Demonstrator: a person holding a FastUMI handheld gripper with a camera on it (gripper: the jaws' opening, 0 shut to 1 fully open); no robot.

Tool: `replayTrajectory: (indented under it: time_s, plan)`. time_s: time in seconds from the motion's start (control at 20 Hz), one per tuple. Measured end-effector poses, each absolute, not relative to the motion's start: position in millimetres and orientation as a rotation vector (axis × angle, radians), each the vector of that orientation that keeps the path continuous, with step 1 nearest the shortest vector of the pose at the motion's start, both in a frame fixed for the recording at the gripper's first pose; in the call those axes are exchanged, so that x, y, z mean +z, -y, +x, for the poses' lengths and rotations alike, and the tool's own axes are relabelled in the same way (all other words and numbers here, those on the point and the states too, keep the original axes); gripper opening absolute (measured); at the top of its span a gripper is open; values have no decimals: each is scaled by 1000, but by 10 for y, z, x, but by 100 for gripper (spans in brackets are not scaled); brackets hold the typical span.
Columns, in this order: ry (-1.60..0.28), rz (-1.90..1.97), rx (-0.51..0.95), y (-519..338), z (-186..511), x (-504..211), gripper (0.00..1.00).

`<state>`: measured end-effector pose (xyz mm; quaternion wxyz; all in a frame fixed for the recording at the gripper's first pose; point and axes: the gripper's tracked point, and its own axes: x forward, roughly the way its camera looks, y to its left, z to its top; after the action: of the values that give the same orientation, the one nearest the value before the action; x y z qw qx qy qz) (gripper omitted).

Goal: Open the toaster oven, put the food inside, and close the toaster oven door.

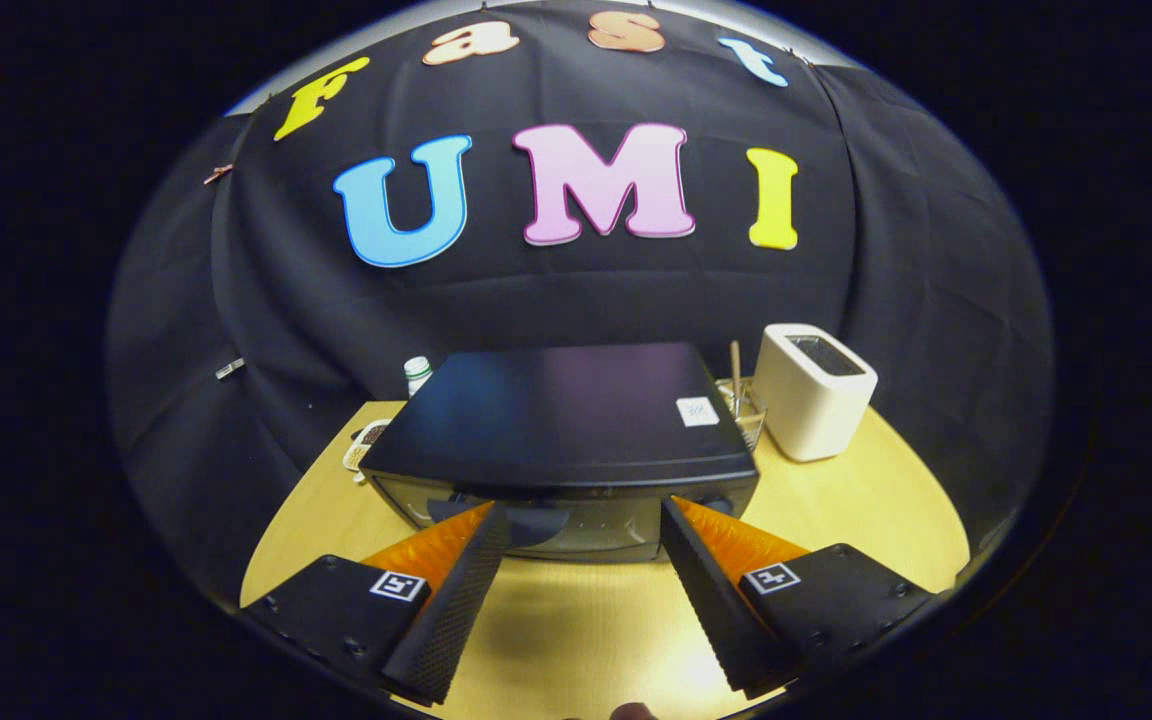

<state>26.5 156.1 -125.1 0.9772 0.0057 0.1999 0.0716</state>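
A: You're over a pale wooden table [836,500] in a booth hung with black cloth. The toaster oven [561,425] sits on it just ahead of your gripper [581,520], seen from above and in front.

B: And the door?

A: As far as you can see it, the glass front [576,525] stands upright against the body, so it looks closed. That fits two stages: food yet to go in, or food already inside and the door closed again. You can't see through the glass well enough to settle it, and I can't make out any food on the table.

B: What are your fingers doing?

A: They're spread wide with nothing between them, their tips just short of the oven's front.

B: Which way does the oven point?

A: Its front faces you. Its long axis runs side to side, across the line of your fingers, and its flat dark top is level.

B: Anything else nearby?

A: A white pop-up toaster [816,390] stands beside the oven, with a small holder of sticks [741,400] between them, and a bottle [418,373] behind the oven's other corner.
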Motion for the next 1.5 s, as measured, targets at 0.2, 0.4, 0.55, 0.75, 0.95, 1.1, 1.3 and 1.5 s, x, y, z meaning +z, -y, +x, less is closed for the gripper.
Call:
replayTrajectory:
  time_s: [0.2, 0.4, 0.55, 0.75, 0.95, 1.1, 1.3, 1.5]
  plan:
    - [-232, -71, 111, -1132, 316, -654, 99]
    - [-94, -25, 126, -884, 221, -92, 99]
    - [-25, -24, 102, -554, 34, 171, 99]
    - [-6, -24, 46, -146, -239, 256, 99]
    - [-58, -67, 1, 180, -531, 55, 99]
    - [-96, -68, -34, 345, -756, -107, 99]
    - [-112, -62, -29, 361, -755, -105, 99]
    - [-82, -46, -5, 250, -710, 52, 99]
